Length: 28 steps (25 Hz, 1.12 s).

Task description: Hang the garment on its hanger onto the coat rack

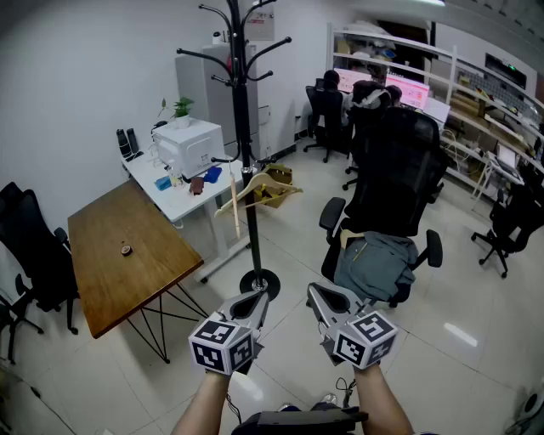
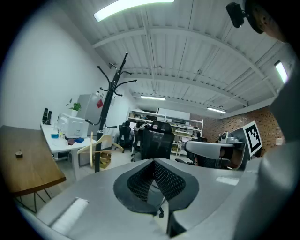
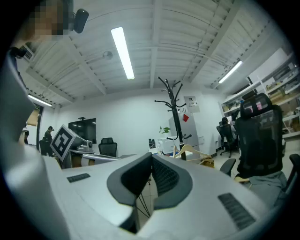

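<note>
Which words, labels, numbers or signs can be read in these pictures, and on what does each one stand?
No text is readable.
White-and-red paper notice on the wall: too small to read.
Pink monitor screens at the far desks: blurred.
Cubes with black-and-white square markers: patterns only, no letters.

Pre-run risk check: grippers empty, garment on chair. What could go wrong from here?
1. The garment lies crumpled on the office chair; a tug may roll or swivel the chair.
2. The hanger hangs bare and tilted, low on the coat rack; a clumsy grab may knock it down.
</note>
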Each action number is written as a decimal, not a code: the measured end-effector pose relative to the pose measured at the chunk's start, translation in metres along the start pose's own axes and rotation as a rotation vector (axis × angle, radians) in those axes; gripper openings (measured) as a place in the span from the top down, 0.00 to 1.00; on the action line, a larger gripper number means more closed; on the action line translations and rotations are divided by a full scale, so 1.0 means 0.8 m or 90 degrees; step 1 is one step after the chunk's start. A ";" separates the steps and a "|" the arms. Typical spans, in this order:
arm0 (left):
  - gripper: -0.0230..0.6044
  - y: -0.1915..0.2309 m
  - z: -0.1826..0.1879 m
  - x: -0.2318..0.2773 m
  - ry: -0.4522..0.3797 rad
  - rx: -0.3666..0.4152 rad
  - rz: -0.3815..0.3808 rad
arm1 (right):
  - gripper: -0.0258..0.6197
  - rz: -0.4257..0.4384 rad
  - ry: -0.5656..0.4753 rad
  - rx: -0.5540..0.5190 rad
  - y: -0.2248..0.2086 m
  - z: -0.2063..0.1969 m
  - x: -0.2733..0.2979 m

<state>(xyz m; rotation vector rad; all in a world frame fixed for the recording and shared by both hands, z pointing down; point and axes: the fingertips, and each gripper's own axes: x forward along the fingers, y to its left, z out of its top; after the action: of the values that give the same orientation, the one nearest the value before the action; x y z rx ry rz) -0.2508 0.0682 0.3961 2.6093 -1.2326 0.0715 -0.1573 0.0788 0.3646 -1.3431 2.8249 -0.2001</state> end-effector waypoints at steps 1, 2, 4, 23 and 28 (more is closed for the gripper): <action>0.96 -0.004 0.000 0.005 0.002 0.001 -0.003 | 0.95 -0.006 -0.001 0.001 -0.006 0.000 -0.003; 0.96 -0.007 0.000 0.011 0.004 0.002 -0.006 | 0.95 -0.011 -0.001 0.002 -0.012 -0.001 -0.006; 0.96 -0.014 -0.002 0.023 0.008 0.001 -0.012 | 0.95 -0.024 -0.002 0.004 -0.025 -0.001 -0.014; 0.96 -0.163 -0.022 0.237 0.058 0.042 -0.106 | 0.95 -0.161 -0.005 0.035 -0.260 -0.002 -0.156; 0.96 -0.183 -0.015 0.284 0.071 0.051 -0.080 | 0.95 -0.159 -0.004 0.037 -0.321 0.006 -0.183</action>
<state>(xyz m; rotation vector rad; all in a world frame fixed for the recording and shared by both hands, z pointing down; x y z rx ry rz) 0.0076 -0.0106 0.4118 2.7032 -1.0475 0.2440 0.1334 0.0309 0.3829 -1.6762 2.6157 -0.2765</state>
